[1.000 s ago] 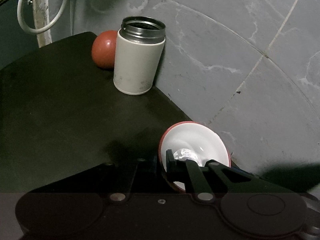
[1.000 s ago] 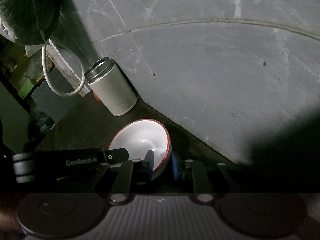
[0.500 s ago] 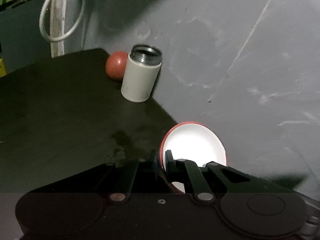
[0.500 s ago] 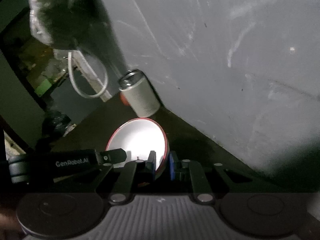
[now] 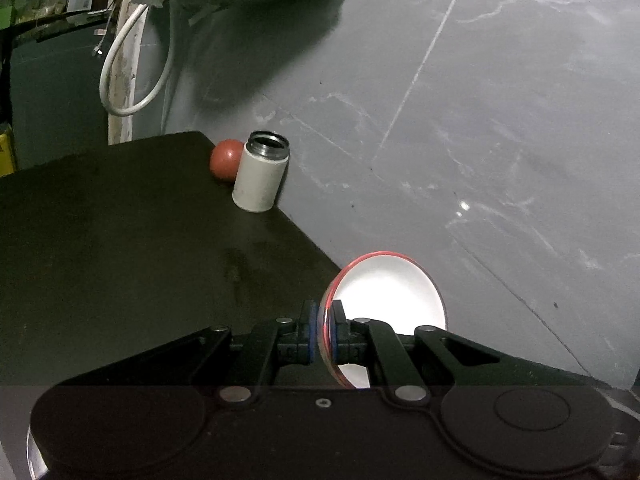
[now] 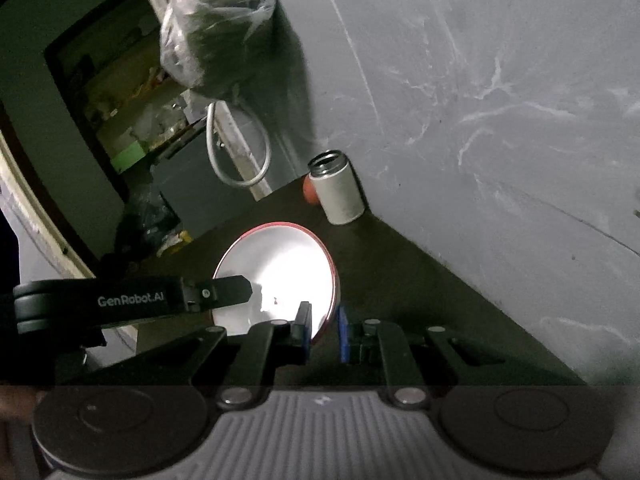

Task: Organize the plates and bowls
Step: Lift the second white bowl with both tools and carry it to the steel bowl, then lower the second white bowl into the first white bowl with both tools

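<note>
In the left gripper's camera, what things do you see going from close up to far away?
left gripper pinching the bowl → white canister → red ball → white cable loop on the wall.

Round bowl with glossy white interior and thin red rim and exterior (image 5: 390, 292) (image 6: 276, 272). Empty; bright glare on inner surface. Tilted steeply on edge, opening facing sideways rather than upward. Raised above dark tabletop (image 5: 120, 248), near the edge that meets the grey wall; contact with tabletop not determinable. Rim clamped between pads of left gripper (image 5: 321, 336) at one side, opposite side of rim sitting between the slightly parted pads of right gripper (image 6: 323, 330).
</note>
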`<action>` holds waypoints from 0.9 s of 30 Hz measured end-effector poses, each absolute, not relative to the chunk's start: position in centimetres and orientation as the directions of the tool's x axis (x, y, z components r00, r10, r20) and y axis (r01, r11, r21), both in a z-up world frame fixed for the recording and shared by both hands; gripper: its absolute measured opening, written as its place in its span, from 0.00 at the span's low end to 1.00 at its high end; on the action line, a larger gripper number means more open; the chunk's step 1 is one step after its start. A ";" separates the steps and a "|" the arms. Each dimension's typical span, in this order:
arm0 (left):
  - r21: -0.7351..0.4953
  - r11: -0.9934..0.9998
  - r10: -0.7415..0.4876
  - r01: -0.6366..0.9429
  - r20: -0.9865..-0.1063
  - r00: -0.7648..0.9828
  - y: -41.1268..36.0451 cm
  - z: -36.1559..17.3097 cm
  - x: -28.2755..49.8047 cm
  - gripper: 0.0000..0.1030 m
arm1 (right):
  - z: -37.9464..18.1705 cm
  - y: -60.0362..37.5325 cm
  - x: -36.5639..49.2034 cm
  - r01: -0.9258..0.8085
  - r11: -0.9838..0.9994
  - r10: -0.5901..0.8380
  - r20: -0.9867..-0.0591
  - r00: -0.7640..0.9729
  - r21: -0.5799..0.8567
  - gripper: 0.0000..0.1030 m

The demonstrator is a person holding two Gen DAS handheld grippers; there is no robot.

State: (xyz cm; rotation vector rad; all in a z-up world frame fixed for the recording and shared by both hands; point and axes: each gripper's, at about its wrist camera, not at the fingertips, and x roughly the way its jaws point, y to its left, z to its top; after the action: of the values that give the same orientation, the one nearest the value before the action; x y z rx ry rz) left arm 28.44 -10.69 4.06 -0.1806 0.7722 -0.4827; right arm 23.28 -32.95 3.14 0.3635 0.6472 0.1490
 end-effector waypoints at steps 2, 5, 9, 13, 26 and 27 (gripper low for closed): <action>-0.340 0.872 -0.490 0.353 -0.630 0.602 -10.3 3.7 27.3 0.06 | 3.4 -32.6 22.0 -0.028 0.933 0.242 -0.568 0.787 0.359 0.15; -0.349 0.867 -0.498 0.355 -0.639 0.587 -9.8 3.2 25.9 0.06 | 3.4 -32.3 20.4 -0.041 0.938 0.248 -0.584 0.773 0.344 0.15; -0.353 0.864 -0.503 0.360 -0.653 0.566 -9.6 2.4 24.3 0.06 | 3.2 -32.1 18.7 -0.053 0.946 0.250 -0.614 0.748 0.321 0.15; -0.349 0.866 -0.498 0.359 -0.673 0.548 -9.4 1.8 23.4 0.06 | 3.0 -31.9 17.7 -0.057 0.945 0.260 -0.637 0.725 0.321 0.15; -0.341 0.885 -0.459 0.316 -0.750 0.476 -9.2 -0.2 23.1 0.06 | 1.6 -31.1 17.5 -0.050 0.950 0.265 -0.713 0.649 0.308 0.15; -0.341 0.885 -0.459 0.317 -0.751 0.474 -9.2 -0.3 23.1 0.06 | 1.5 -31.1 17.5 -0.046 0.950 0.265 -0.718 0.643 0.310 0.15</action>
State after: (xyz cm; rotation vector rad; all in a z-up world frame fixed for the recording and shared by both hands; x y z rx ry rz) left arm 23.13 -9.22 -0.26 -0.1628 0.9670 -0.4769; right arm 17.50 -31.10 1.51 0.2748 0.8561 0.1797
